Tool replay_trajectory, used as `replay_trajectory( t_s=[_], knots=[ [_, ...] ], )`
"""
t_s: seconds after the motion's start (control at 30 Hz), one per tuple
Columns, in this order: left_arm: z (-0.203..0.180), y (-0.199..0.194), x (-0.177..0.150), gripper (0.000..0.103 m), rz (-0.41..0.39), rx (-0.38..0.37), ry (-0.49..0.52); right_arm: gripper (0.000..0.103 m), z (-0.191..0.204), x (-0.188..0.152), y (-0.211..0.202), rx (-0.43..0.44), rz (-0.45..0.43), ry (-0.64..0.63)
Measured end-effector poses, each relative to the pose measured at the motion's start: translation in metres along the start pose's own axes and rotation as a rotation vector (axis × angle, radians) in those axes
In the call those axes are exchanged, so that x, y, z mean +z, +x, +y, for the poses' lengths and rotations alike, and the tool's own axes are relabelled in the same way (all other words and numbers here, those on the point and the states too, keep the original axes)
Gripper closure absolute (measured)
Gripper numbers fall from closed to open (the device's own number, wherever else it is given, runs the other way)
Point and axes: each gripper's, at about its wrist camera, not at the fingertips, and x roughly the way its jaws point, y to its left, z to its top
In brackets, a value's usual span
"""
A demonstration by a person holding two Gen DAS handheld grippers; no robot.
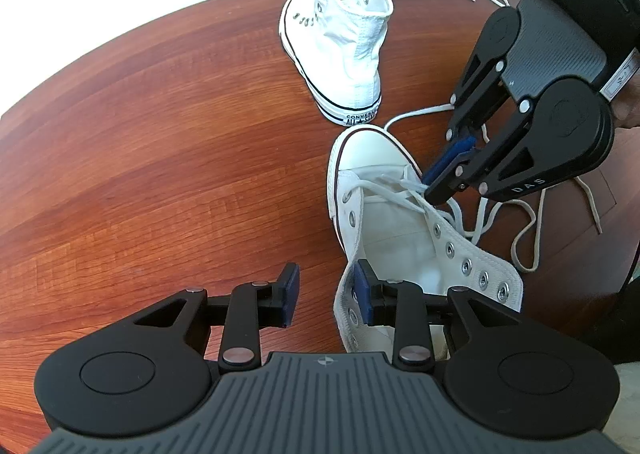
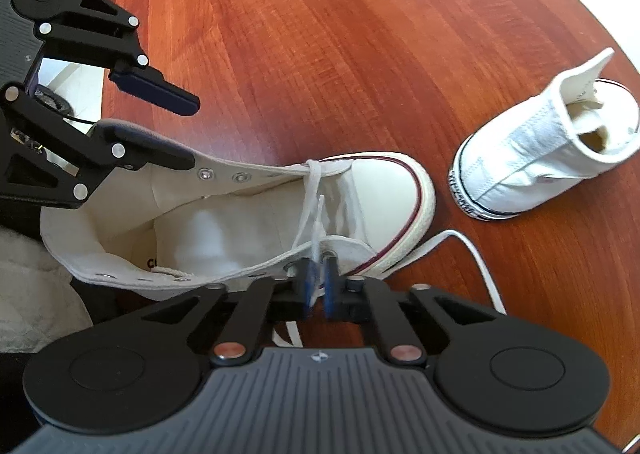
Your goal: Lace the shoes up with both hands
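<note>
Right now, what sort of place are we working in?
Probably a room in a home or office: a round reddish wooden table, pale wall behind it, two white high-top sneakers laid out for lacing.

Round reddish-brown wooden table [image 1: 160, 158] with visible plank grain, bright white surroundings beyond its curved edge.

White high-top shoe [image 2: 248, 214], partly laced with a white lace [image 2: 310, 198], beside an unlaced shoe [image 2: 532, 170].
</note>
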Motion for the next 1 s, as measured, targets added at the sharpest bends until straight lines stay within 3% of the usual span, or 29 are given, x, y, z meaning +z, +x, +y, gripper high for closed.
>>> replay_trajectory(
  t_s=[0.27,0.5,0.9,1.0],
  knots=[
    [-0.001,-0.001,0.000,0.070,-0.002,-0.001,-0.002,0.102,0.003,0.004,-0.015,-0.030,-0.051,-0.007],
    [-0.002,-0.001,0.000,0.070,-0.005,0.000,0.007,0.102,0.024,0.012,-0.019,0.023,-0.093,-0.023],
    [-0.002,-0.002,0.000,0.070,-0.012,0.011,-0.003,0.102,0.032,0.020,0.006,0.023,-0.064,-0.010],
    [-0.003,-0.002,0.000,0.070,-0.009,0.023,0.007,0.102,0.030,0.019,0.013,-0.016,-0.049,0.055]
  ],
)
